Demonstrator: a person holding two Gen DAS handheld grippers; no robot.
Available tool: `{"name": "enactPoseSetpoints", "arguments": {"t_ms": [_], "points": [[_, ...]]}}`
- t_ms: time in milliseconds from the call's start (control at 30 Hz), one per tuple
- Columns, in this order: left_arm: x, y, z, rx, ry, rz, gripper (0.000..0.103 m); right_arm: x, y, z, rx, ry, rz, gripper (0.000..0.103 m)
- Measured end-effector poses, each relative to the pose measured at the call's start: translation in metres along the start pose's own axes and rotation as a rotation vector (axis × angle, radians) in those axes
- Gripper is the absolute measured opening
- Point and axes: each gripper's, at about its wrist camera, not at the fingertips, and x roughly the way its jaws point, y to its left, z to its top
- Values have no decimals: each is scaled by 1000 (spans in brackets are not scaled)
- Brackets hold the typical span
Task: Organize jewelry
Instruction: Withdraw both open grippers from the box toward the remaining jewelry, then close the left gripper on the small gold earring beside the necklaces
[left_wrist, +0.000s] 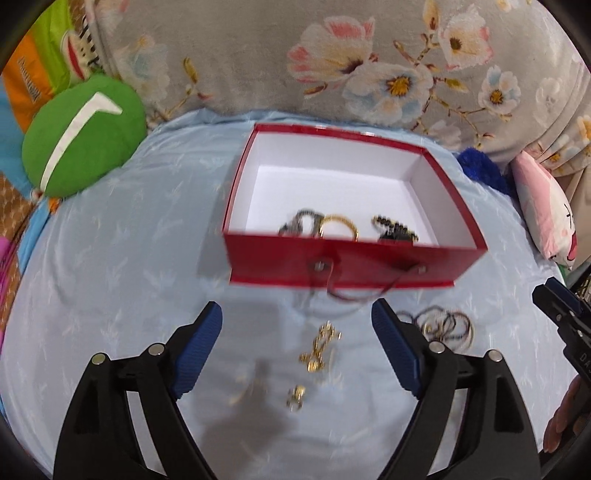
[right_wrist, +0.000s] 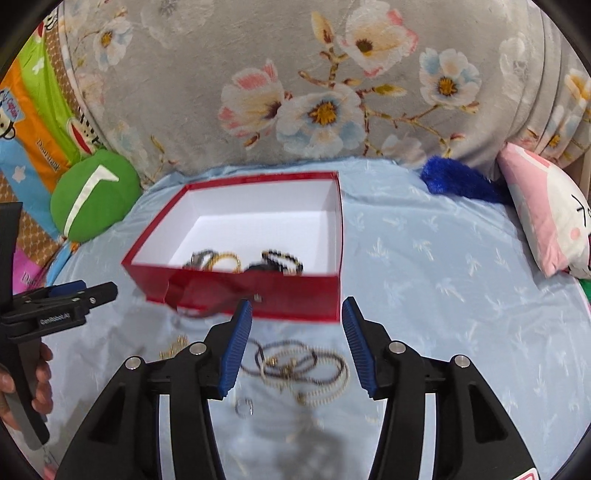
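Observation:
A red box (left_wrist: 340, 264) (right_wrist: 295, 295) with a white inside stands on the pale blue sheet. In it lie a gold bangle (left_wrist: 338, 225) (right_wrist: 225, 260), a dark chain and a black beaded bracelet (left_wrist: 393, 229) (right_wrist: 282, 260). My left gripper (left_wrist: 297, 325) stands open over gold earrings (left_wrist: 317, 349) and a small gold ring (left_wrist: 295, 397) on the sheet. My right gripper (right_wrist: 297, 317) is open, nothing between its fingers; under it lies a tangle of beaded necklaces (right_wrist: 299, 365) (left_wrist: 443, 325), with a small clear ring (right_wrist: 244, 408) nearby.
A green round cushion (left_wrist: 85, 136) (right_wrist: 94, 194) lies at the left, a floral grey blanket (left_wrist: 332, 62) behind the box, a blue fluffy thing (right_wrist: 458, 181) and a pink pillow (right_wrist: 546, 210) at the right. A hand (right_wrist: 26, 384) holds the other gripper at the left edge.

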Motion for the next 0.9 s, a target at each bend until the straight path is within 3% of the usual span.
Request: {"name": "enactPoseSetpoints", "arguments": {"t_ms": [400, 900], "points": [[24, 25, -84, -78, 147, -12, 80, 10, 8, -73, -2, 115, 2, 50], [67, 9, -93, -64, 187, -36, 60, 31, 13, -91, 9, 185, 11, 50]]}}
